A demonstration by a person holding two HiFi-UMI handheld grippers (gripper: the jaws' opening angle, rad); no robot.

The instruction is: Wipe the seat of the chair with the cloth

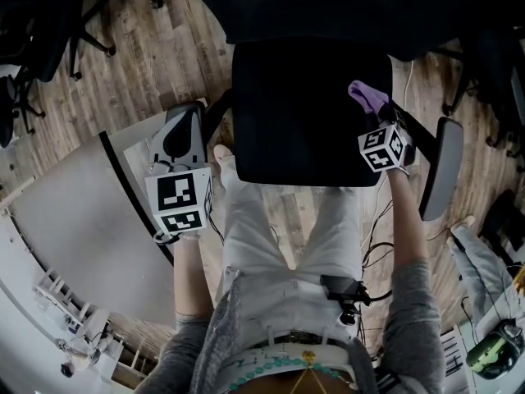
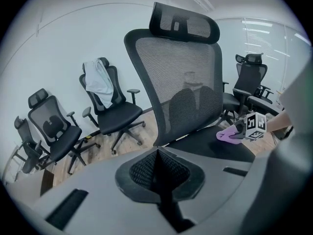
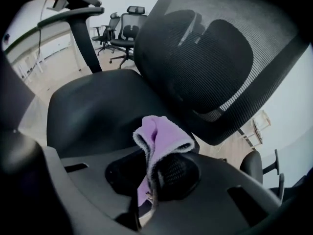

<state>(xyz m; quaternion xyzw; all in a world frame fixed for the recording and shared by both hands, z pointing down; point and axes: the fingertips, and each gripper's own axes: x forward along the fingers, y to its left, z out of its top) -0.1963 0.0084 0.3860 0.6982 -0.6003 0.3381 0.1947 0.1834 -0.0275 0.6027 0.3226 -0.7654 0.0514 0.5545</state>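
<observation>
The black office chair's seat [image 1: 303, 113] lies straight below me, and its mesh backrest [image 2: 181, 82] fills the left gripper view. My right gripper [image 1: 375, 117] hovers over the seat's right edge, shut on a folded purple cloth [image 1: 367, 97]. The right gripper view has that cloth [image 3: 159, 141] bunched upward from the right gripper [image 3: 151, 175], just above the seat [image 3: 98, 106]. My left gripper [image 1: 184, 125] hangs off the seat's left side, near the left armrest. In its own view the left gripper [image 2: 159, 173] is shut with nothing in it, and the cloth [image 2: 227, 133] shows far right.
A white curved desk [image 1: 74, 220] stands at my left. The chair's right armrest [image 1: 443, 167] sticks out beside the right gripper. The person's legs [image 1: 287, 228] stand against the seat's front. Other office chairs [image 2: 110, 111] [image 2: 49, 131] [image 2: 249, 82] stand behind. Cables run across the wooden floor.
</observation>
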